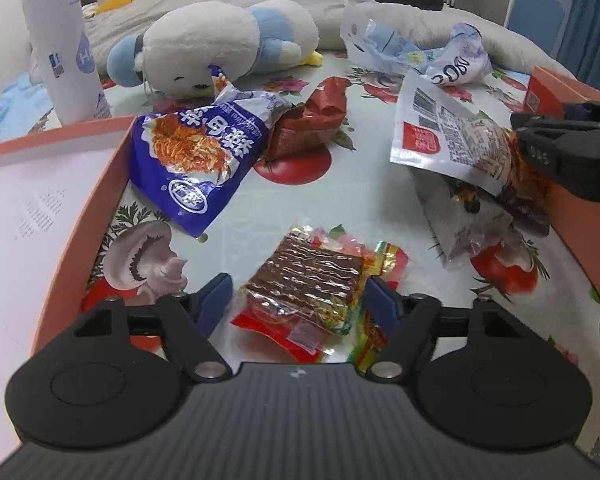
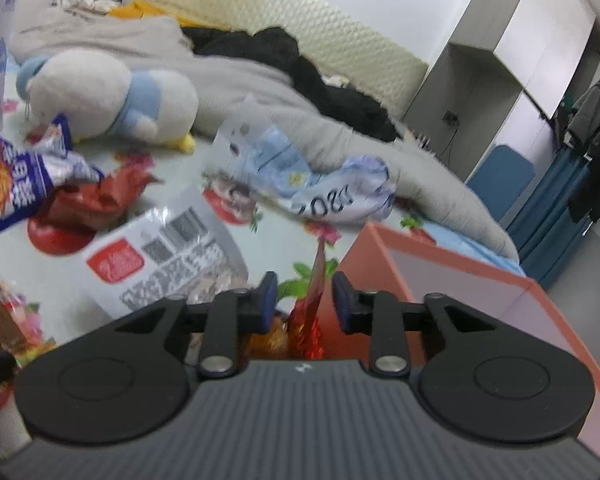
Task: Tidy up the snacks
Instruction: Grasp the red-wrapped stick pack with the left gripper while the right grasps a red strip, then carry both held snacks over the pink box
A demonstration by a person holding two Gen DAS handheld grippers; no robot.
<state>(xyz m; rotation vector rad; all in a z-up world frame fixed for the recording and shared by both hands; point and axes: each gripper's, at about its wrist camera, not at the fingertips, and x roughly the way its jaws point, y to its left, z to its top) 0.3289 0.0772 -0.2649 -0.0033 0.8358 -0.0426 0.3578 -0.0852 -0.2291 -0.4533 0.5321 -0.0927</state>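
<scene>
My left gripper [image 1: 298,298] hangs low over the flowered tablecloth, jaws open. A clear pack of brown strips [image 1: 306,276] lies between its blue pads: the right pad is at the pack's edge and the left pad stands apart from it. My right gripper [image 2: 304,296] is open to a narrow gap, with the upright edge of a red foil wrapper [image 2: 316,300] between the pads and a sliver of space on each side. It sits beside the white barcode pack [image 2: 168,256] and against an orange box [image 2: 380,264]. The right gripper's black body [image 1: 568,156] shows in the left wrist view.
An orange-walled box [image 1: 100,192] stands at the left, with a blue noodle pack [image 1: 188,152] leaning on it. A red-brown wrapper [image 1: 312,120] and a crumpled pale-blue bag [image 1: 440,56] lie farther back. A plush toy [image 1: 220,48], a white bottle [image 1: 60,40] and bedding line the far edge.
</scene>
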